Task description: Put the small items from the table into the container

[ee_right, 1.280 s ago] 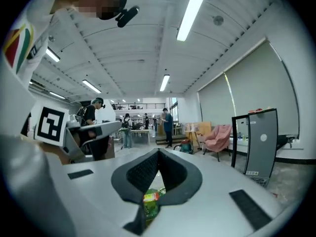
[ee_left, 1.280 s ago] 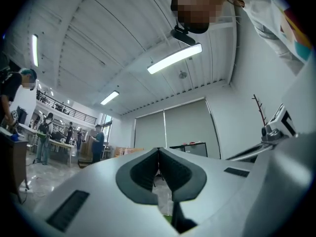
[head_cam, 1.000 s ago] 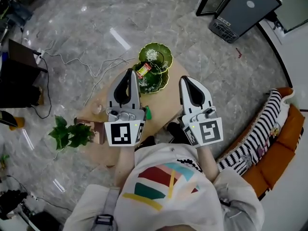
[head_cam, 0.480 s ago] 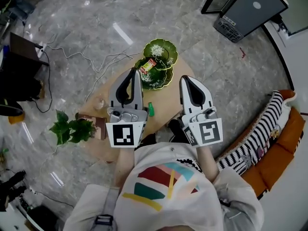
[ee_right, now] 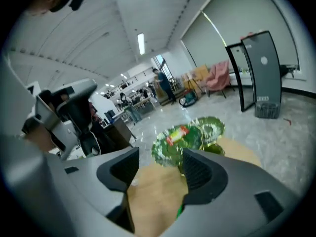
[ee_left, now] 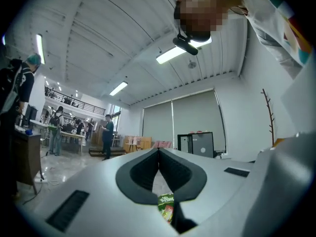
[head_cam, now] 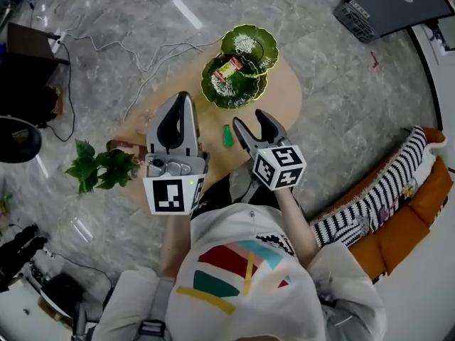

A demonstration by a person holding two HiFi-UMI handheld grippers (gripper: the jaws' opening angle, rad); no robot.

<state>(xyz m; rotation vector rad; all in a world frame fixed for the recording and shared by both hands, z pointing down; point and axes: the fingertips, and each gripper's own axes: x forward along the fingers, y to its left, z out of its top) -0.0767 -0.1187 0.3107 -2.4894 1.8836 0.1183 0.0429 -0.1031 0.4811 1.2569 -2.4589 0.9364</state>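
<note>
Two green leaf-shaped dishes [head_cam: 245, 91] stand at the far side of the round wooden table [head_cam: 284, 109], with a red and green snack packet [head_cam: 229, 68] in the nearer one. A small green item [head_cam: 227, 135] lies on the table between my grippers. My right gripper [head_cam: 251, 122] tilts down just right of it; its jaws are opening with only tabletop between them. In the right gripper view the gripper [ee_right: 160, 169] faces the dishes [ee_right: 185, 138], and the green item [ee_right: 180, 211] peeks out by one finger. My left gripper [head_cam: 185, 98] is shut and level; its tips [ee_left: 158, 151] meet, with the packet [ee_left: 166, 206] showing beyond.
A potted plant [head_cam: 99, 169] stands at the table's left edge. Cables [head_cam: 142, 55] trail over the marble floor behind it. A striped cushion on an orange sofa [head_cam: 387, 194] is at the right, and a dark case [head_cam: 391, 6] stands at the far right.
Both grippers have come down toward the table, the right one much more. The right gripper has tipped downward, rolled, and gone from shut to open.
</note>
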